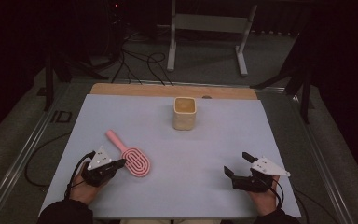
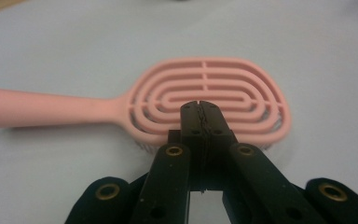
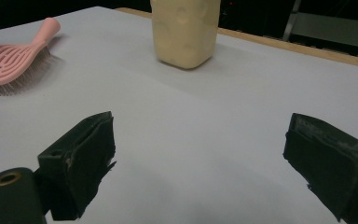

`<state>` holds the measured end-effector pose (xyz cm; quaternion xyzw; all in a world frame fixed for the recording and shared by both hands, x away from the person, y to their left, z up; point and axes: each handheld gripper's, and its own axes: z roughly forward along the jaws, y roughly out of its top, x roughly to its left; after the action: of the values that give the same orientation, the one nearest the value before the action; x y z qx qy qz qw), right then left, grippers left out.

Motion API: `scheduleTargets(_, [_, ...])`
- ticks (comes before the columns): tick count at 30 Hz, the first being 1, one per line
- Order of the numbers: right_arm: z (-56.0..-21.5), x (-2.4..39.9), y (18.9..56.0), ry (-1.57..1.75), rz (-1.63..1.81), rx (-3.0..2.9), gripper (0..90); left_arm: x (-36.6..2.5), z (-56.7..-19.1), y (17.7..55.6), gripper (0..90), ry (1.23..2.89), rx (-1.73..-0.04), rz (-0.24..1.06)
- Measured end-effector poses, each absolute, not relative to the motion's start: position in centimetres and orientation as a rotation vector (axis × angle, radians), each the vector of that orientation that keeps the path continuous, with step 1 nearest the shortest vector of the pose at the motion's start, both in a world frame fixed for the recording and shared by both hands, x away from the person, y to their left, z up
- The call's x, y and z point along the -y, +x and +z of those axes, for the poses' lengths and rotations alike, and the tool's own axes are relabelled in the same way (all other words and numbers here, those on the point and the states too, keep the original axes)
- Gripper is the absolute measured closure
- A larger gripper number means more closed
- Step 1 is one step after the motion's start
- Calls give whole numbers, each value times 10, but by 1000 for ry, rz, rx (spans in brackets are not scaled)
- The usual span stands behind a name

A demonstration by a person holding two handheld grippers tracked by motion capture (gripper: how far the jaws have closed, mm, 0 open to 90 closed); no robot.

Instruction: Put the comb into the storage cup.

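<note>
One cream cup (image 1: 184, 113) upright, interior unclear, beyond pink brush (image 1: 129, 154).

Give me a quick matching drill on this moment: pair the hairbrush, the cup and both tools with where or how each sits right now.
Column one:
1. pink hairbrush
2. cream cup
3. left tool
4. right tool

Column two:
A. jaws wide apart over bare table
B. upright near the far edge
C. lying flat, handle toward the far left
D. jaws pressed together at the brush head

Pairs: 1-C, 2-B, 3-D, 4-A
</note>
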<state>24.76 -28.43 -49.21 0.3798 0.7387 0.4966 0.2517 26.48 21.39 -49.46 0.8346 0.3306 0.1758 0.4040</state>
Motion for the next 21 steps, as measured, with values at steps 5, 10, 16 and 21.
scheduleTargets(5, [-492,285,247,1035,1352,-2007,84,-212,-497,259,900,2144,-816,427])
scheduleTargets(10, [-492,284,248,1028,1349,-2011,84,-208,-500,262,900,2163,-810,412])
scheduleTargets(16, [-492,284,248,1029,1349,-2011,83,-195,-501,269,900,2188,-802,423])
scheduleTargets(21, [-492,284,248,1030,1349,-2011,83,-184,-499,280,900,2190,-817,428])
